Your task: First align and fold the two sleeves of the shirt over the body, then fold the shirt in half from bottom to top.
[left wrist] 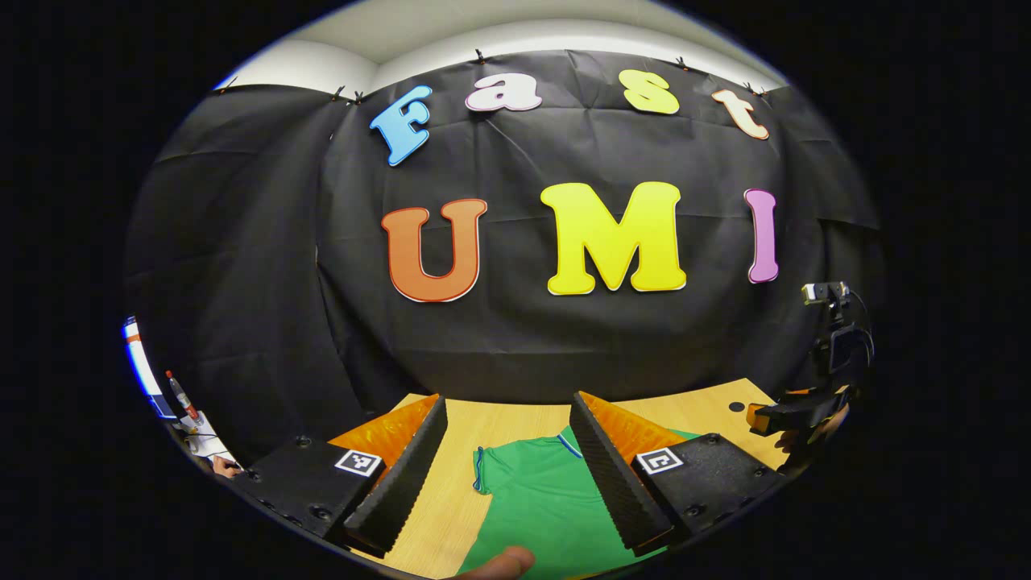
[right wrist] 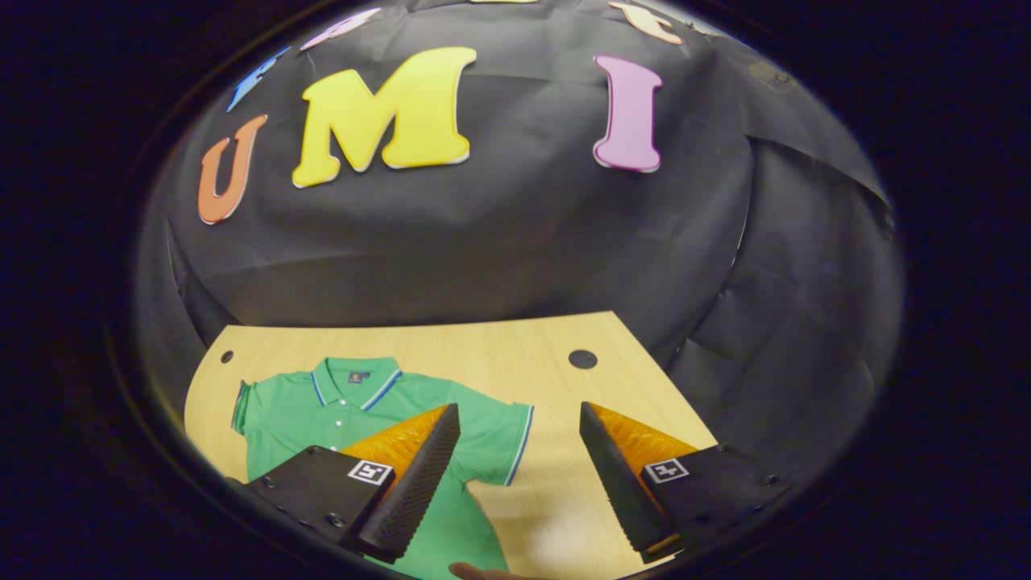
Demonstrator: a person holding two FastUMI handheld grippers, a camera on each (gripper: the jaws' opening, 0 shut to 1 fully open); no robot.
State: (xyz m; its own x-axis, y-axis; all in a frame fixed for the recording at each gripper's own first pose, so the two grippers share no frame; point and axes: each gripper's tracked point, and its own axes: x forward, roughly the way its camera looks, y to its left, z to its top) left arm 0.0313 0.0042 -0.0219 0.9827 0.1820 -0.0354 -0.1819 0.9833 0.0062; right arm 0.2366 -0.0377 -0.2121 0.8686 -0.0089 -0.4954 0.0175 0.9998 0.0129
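- Shirt (right wrist: 322, 411): one, green polo, lying flat on the wooden table (right wrist: 499, 338); lower left of the right gripper view, collar toward the black cloth wall.
- Sleeves: two counted in the right gripper view, both spread out to the sides, neither folded over the body. One at frame left (right wrist: 242, 407), one near frame centre (right wrist: 503, 439); each has a blue-and-white edge stripe.
- Collar (right wrist: 354, 383): one, same stripe trim, small dark label inside it.
- Left gripper view: same shirt (left wrist: 548, 499) in the bottom centre, one sleeve edge showing at its left.
- Left gripper (left wrist: 507, 471): fingers spread wide apart, nothing held; shirt and bare table show through the gap.
- Right gripper (right wrist: 519, 475): fingers likewise wide apart, holding nothing; bare table between them, the near sleeve just beside the left-hand finger in frame.
- Right gripper also seen far off at the right edge of the left gripper view (left wrist: 793, 415), with a hand behind it.
- Fingertip (left wrist: 503, 561): one, at the bottom edge of the left gripper view.
- Table holes: two dark round ones in the right gripper view, one at upper left (right wrist: 226, 356), one at right (right wrist: 582, 359).
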